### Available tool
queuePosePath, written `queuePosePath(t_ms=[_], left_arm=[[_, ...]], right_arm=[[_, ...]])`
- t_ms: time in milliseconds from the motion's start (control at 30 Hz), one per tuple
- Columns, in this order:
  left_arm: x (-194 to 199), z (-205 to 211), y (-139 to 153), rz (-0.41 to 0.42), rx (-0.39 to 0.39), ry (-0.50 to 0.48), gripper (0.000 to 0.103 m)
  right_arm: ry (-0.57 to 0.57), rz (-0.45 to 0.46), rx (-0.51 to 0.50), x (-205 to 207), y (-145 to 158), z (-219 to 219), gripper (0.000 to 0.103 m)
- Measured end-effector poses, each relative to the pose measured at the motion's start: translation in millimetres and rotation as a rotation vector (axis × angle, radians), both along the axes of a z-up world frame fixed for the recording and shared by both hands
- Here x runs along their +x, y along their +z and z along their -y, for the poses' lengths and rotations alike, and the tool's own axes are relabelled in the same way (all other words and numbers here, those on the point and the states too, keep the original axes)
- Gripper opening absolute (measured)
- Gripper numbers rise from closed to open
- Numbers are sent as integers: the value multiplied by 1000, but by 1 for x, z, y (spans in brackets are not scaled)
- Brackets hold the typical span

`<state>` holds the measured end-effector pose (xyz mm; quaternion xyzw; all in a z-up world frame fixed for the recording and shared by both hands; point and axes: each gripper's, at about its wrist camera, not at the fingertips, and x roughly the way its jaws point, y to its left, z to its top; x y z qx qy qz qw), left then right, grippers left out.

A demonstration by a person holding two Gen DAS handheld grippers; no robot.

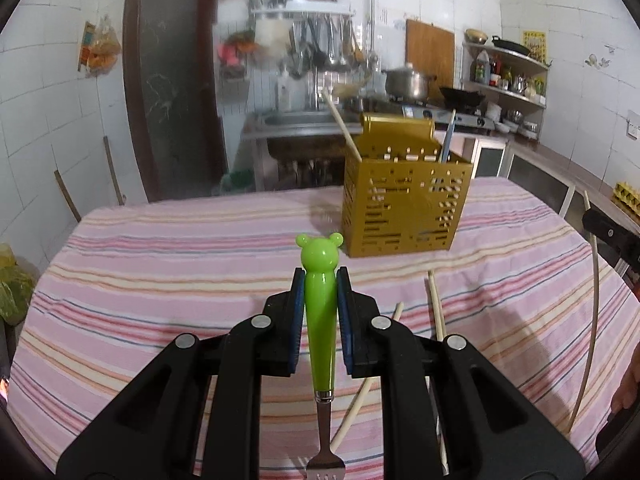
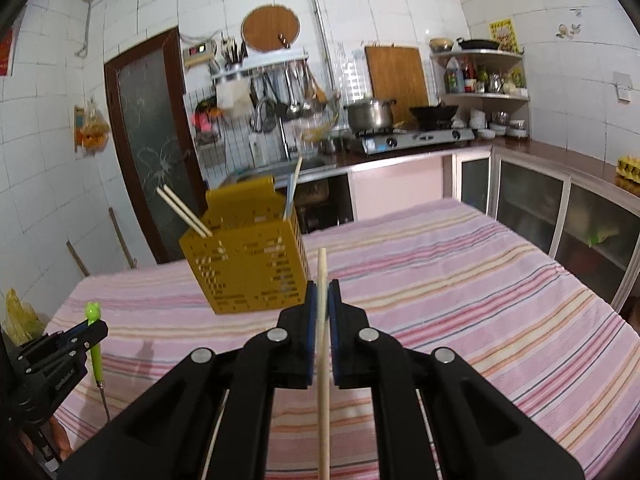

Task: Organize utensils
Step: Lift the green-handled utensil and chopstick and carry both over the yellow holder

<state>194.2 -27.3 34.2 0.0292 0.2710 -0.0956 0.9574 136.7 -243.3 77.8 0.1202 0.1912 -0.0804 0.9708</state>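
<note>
- The left claw [image 1: 319, 280] is clamped on the bright green plastic handle of a metal fork [image 1: 320, 320], bear-eared end forward and up, tines hanging down toward the camera; its lower tines are cut off by the frame edge.
- The right claw [image 2: 322, 292] pinches a pale wooden chopstick [image 2: 323, 344] almost upright between its blue pads [image 2: 311, 320], the stick's lower end running out of frame.
- In the right wrist view the left claw shows at the left edge, its side printed with small white lettering too blurred to read surely.
- Two loose pale chopsticks [image 1: 436, 308] lie on the pink striped cloth-covered surface [image 1: 180, 264], partly hidden behind the left claw.
- Farther off, a gold perforated metal utensil caddy [image 1: 404, 200] stands on the surface, chopsticks and a grey utensil leaning inside.
</note>
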Motion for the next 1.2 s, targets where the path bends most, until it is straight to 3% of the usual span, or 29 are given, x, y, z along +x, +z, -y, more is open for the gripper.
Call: queuePosePath(t_ms=[600,1200], left_arm=[[-10,-7,37,154,-29,-3,14],[-3,2,47,181,-41,-31,14]], right_arm=[[9,137,-63,-11,18,-11,6],[10,134,-66,-1,15,-10,6]])
